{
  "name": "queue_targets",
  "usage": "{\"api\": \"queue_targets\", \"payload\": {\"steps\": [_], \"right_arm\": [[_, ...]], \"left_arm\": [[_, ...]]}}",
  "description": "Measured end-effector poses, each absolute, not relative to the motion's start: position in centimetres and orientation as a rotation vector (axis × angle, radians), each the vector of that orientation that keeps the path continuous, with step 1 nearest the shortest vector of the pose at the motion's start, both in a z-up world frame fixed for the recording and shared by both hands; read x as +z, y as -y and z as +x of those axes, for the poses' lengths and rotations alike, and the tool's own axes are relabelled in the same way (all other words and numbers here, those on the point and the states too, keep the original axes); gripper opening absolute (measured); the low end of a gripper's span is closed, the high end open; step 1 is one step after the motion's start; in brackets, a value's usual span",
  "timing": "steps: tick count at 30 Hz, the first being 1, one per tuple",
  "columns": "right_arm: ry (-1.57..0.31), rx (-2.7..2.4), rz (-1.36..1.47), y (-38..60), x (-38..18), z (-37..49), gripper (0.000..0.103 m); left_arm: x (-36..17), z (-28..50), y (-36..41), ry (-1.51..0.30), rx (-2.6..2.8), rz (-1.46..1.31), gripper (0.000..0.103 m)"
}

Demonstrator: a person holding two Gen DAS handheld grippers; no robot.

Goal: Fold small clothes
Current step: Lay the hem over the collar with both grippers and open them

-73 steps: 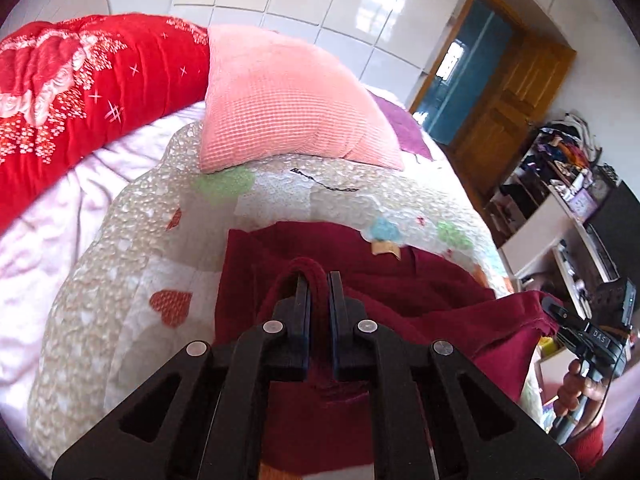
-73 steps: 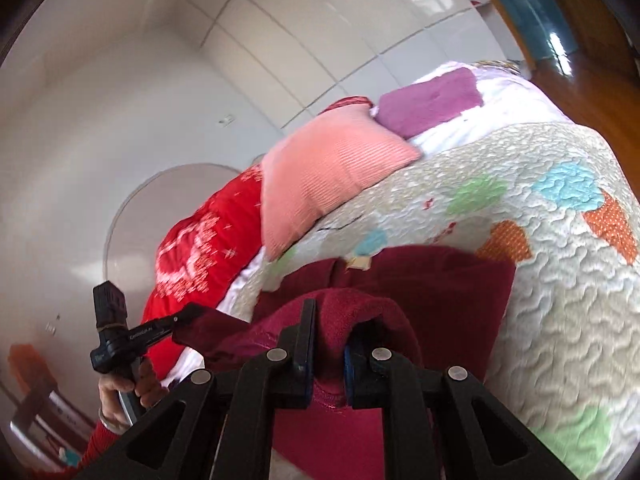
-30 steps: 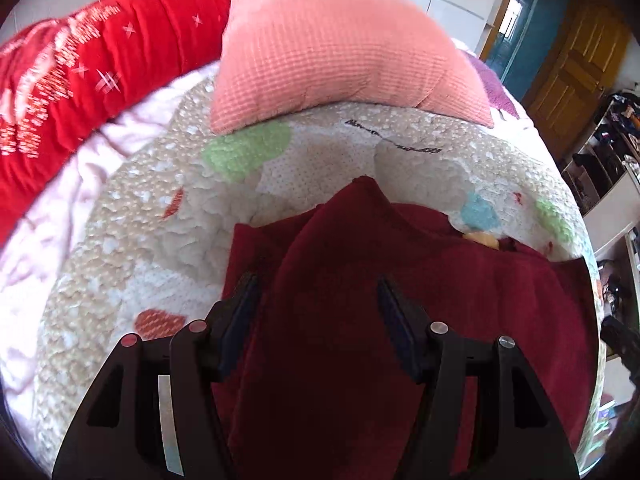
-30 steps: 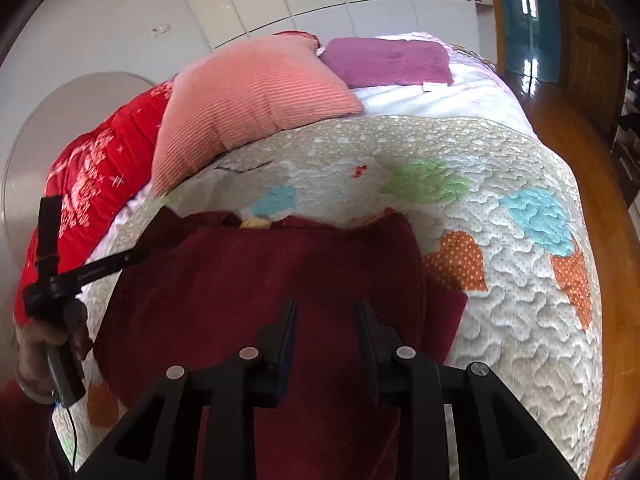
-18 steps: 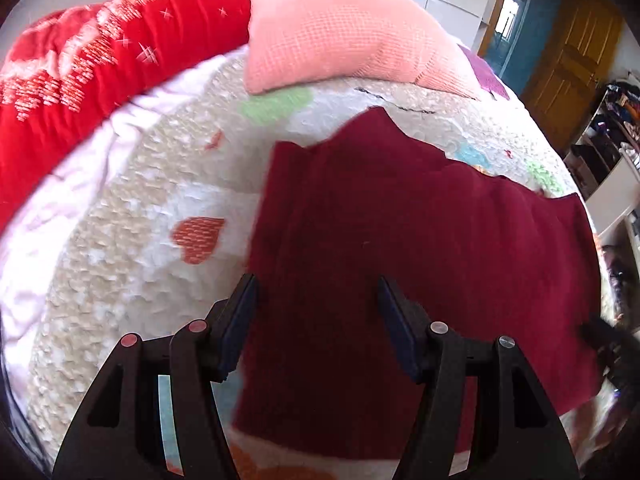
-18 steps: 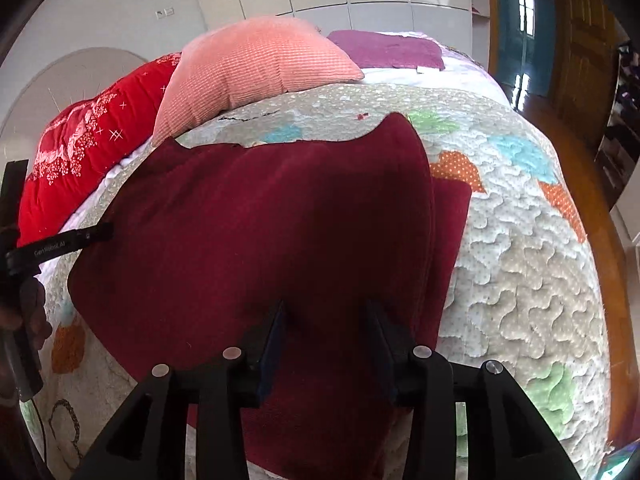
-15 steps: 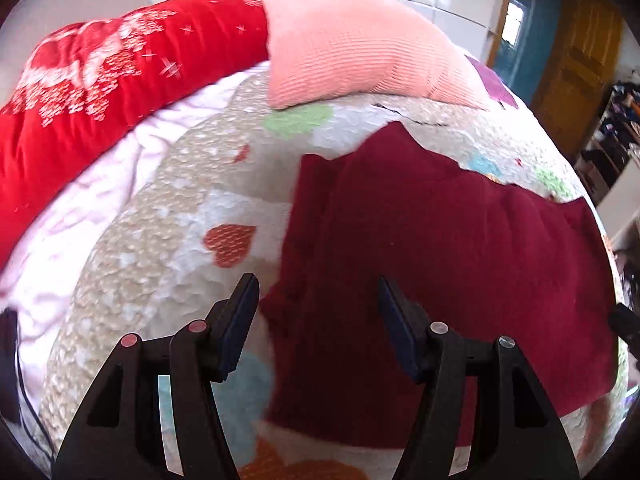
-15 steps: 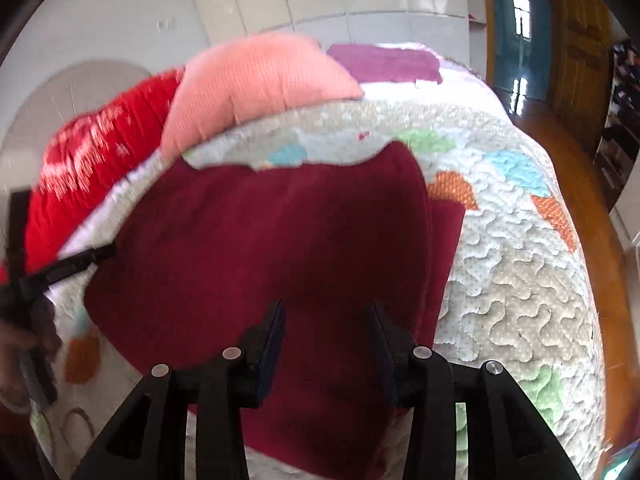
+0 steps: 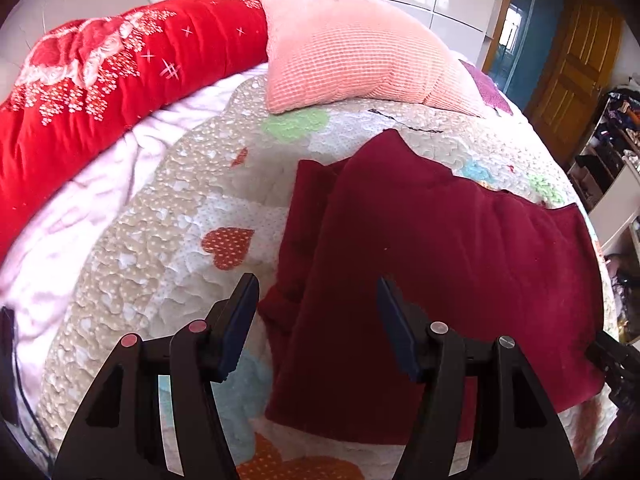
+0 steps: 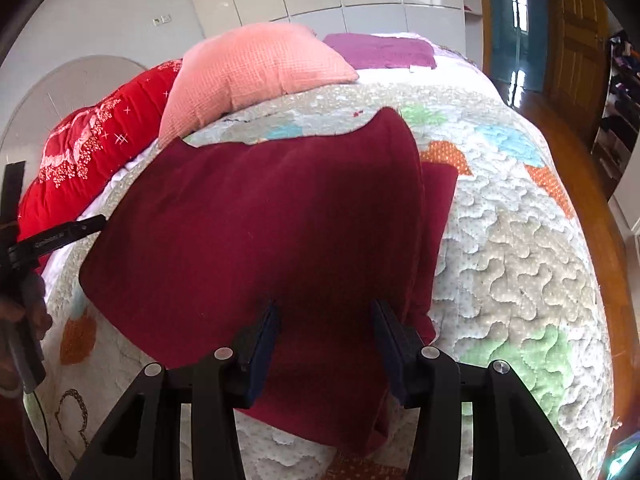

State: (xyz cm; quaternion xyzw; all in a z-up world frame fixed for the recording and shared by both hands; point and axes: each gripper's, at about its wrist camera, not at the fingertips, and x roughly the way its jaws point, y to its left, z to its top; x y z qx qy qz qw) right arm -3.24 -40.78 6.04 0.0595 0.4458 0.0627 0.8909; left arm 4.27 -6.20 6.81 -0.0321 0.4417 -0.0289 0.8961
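Both my claws tilt steeply down over the bed. My left claw (image 9: 316,320) stands wide apart with nothing pinched; the dark red garment (image 9: 440,272) lies flat just ahead of it, its left folded edge between my fingers' line. My right claw (image 10: 324,334) is parted at a middling width, empty, hovering over the garment's near right part. Past my left fingertips the patchwork quilt (image 9: 168,216) spreads, with a pink pillow (image 9: 352,56) and a red blanket (image 9: 100,92) further ahead. Beyond my right claw lie a purple cloth (image 10: 380,50), white cupboard doors and a wooden door.
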Motion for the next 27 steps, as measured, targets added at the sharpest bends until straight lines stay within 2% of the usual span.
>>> {"api": "queue_targets", "payload": {"steps": [3,4,5,21,23,27], "right_arm": [[-0.89,0.124,0.156,41.2,7.1,-4.2,0.054],[-0.874,0.114,0.162,41.3,7.3,-4.6,0.064],[-0.855,0.095,0.173,41.5,7.4,-5.1,0.07],[-0.89,0.083,0.409,44.5,3.7,-5.4,0.073],[-0.886,0.076,0.393,44.2,3.4,-5.0,0.075],[-0.876,0.082,0.396,44.0,3.3,-4.4,0.082]], "left_arm": [[6.6,4.5,6.3,-0.926,-0.078,-0.081,0.061],[6.6,4.4,6.1,-0.93,-0.088,-0.095,0.061],[6.5,4.4,5.9,-0.937,-0.1,-0.115,0.061],[5.9,2.2,3.4,-0.985,-0.16,-0.27,0.065],[5.5,2.2,3.4,-0.994,-0.165,-0.278,0.068],[4.2,2.5,4.0,-1.024,-0.156,-0.261,0.069]]}}
